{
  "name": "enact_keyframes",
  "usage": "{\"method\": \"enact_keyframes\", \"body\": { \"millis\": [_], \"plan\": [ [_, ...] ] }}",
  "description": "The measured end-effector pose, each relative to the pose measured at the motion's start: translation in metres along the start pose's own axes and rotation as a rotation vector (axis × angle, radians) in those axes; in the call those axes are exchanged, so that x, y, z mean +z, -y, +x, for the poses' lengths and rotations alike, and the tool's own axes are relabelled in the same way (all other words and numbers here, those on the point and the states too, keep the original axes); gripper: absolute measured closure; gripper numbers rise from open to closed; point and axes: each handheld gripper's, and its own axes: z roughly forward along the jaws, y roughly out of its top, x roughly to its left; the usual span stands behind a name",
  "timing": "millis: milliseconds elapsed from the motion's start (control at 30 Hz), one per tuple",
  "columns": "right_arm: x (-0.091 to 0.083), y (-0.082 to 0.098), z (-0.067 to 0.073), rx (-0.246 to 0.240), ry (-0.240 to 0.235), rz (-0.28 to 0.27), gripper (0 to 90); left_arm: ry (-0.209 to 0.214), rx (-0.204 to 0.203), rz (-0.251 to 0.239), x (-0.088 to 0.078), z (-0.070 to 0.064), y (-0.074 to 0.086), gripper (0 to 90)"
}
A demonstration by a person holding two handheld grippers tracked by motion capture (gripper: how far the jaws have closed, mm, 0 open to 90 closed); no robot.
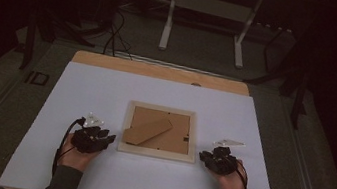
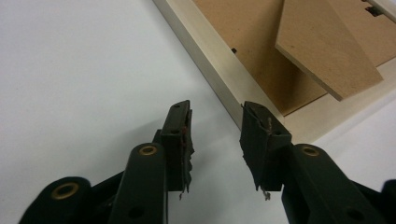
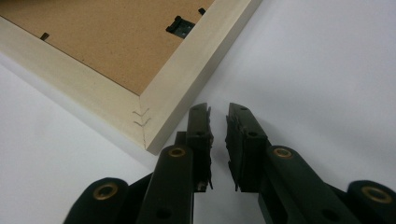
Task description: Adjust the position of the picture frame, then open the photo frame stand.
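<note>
White tabletop (image 1: 106, 90) flanks the frame (image 1: 156, 152) (face down), both tongs parted, gripping nothing

Pale smooth wooden picture frame (image 1: 156, 153), matt brown fibreboard backing (image 1: 171, 133), matt white table sheet (image 1: 106, 90)

Probably lab: dark room, cables (image 1: 113, 36), bench frame (image 1: 208, 17).

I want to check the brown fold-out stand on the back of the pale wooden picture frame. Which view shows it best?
The high view: the whole brown fold-out stand lies angled across the pale wooden picture frame. The left gripper view shows just its raised end; the right gripper view shows a frame corner and backing.
</note>
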Motion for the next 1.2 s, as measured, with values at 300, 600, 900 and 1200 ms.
{"method": "enact_keyframes", "body": {
  "millis": [300, 600, 900, 1200],
  "plan": [
    [-0.003, -0.001, -0.001, 0.003, 0.004, -0.009, 75.9, 0.027, -0.043, -0.044, -0.009, 0.004, -0.004, 55.2],
    [-0.005, 0.0, -0.003, 0.013, 0.003, -0.017, 73.0, 0.027, -0.026, -0.066, -0.022, 0.0, -0.008, 49.0],
    [-0.008, -0.001, -0.004, 0.021, -0.008, -0.029, 71.2, 0.044, 0.025, -0.053, -0.029, -0.014, -0.022, 44.8],
    [-0.011, -0.003, -0.005, 0.022, -0.011, -0.043, 69.6, 0.081, 0.063, -0.021, -0.027, -0.022, -0.049, 43.4]
  ]
}}
